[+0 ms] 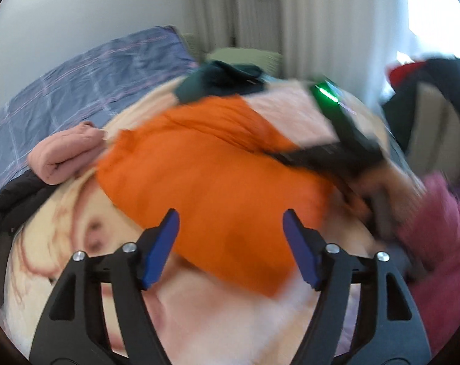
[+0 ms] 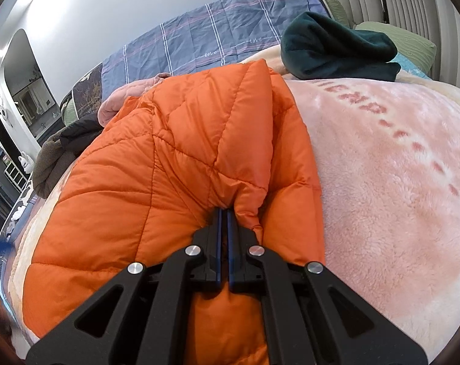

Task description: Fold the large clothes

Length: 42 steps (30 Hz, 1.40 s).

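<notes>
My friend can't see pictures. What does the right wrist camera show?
The right gripper is shut, pinching a puffy orange jacket lying on a fuzzy pink blanket. A dark green garment sits further back on the bed.

Left gripper point(image 1: 231, 245) jaws wide apart, nothing between the blue pads point(image 1: 160, 249), hovering over the near edge of the orange quilted jacket point(image 1: 217, 176), frame motion-blurred. Jacket lies on the pink fleece blanket point(image 1: 217, 313); rolled pink garment point(image 1: 65, 155) just left of it, dark green garment point(image 1: 223, 80) beyond it. Right gripper point(image 1: 336, 149) sits at the jacket's right edge, grip unclear, magenta sleeve point(image 1: 436, 243) behind it.
</notes>
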{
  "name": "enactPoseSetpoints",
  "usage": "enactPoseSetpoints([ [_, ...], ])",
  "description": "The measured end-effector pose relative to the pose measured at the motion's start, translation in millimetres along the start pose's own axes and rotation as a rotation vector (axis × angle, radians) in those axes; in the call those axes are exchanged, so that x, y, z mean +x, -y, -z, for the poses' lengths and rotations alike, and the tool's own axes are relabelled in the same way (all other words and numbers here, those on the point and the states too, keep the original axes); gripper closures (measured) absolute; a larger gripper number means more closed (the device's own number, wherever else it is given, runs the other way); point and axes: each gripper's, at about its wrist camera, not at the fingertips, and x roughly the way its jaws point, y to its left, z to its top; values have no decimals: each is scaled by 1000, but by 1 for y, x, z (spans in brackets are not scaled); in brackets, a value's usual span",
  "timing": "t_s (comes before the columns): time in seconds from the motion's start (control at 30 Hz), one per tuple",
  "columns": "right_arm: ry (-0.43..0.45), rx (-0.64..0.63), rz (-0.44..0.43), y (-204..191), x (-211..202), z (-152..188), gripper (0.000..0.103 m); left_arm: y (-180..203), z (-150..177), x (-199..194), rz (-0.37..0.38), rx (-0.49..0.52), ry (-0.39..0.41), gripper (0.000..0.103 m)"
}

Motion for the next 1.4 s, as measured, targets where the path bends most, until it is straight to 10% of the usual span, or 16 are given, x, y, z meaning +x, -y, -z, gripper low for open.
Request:
enactPoseSetpoints([
  [0.2,8,-7,7,-2,-2,1,102,48,28,37,-144,115,-99,28],
  [0.37,10,-17,14,-2,-1,1,102,37,14,41,-252,1,-39,29],
  [0.63,2,-39,-15,-6,0,2,102,0,54,40,-366,-51,-175,28],
  [0.73,1,-26,-22,-4,1,0,102,-3,55,32,-331,-76,-182,30],
  [0.9,5,-23,-23,-4,1,0,102,-4,36,-1,-29,-112,-189,79],
  [1.17,7,-25,-22,-4,1,1,102,-50,-50,4,-54,-91,53,79],
  [1.4,6,-13,-35,-2,1,1,102,-86,-128,128,-23,-134,-21,73],
])
